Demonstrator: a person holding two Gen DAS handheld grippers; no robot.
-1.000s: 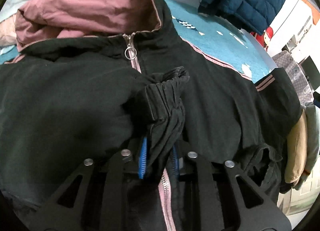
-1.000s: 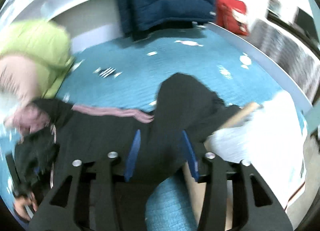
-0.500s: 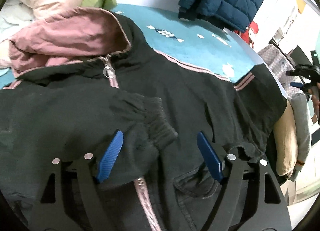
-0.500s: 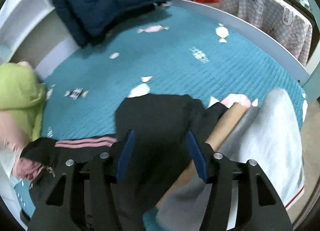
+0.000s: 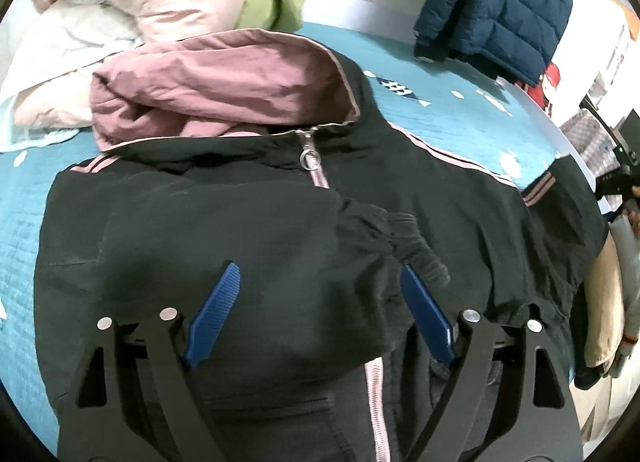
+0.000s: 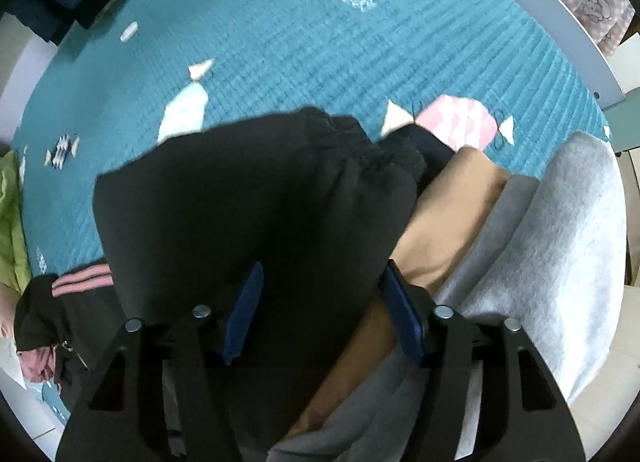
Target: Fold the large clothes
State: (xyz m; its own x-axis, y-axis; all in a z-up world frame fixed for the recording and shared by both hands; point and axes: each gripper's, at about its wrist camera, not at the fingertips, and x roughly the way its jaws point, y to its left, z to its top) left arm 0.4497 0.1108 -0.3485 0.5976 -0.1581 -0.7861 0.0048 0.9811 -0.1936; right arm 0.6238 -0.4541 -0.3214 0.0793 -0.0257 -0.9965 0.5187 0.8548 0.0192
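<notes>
A black jacket (image 5: 248, 230) lay spread on the bed, its hood toward the head edge. The left tongs (image 5: 320, 314), just opened wide, hovered empty over the sleeve folded across its chest. The right tongs (image 6: 320, 302), narrowing, straddled the other sleeve (image 6: 256, 198), probably to fold it inward.

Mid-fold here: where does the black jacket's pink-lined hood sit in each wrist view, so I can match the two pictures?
Left wrist: the pink-lined hood fills the upper left, above the zipper pull.
Right wrist: only a bit of the hood shows at the far lower-left edge.
Shared landmark: the pink stripes on the jacket's sleeve, right of centre in the left view, lower left in the right view.
</notes>
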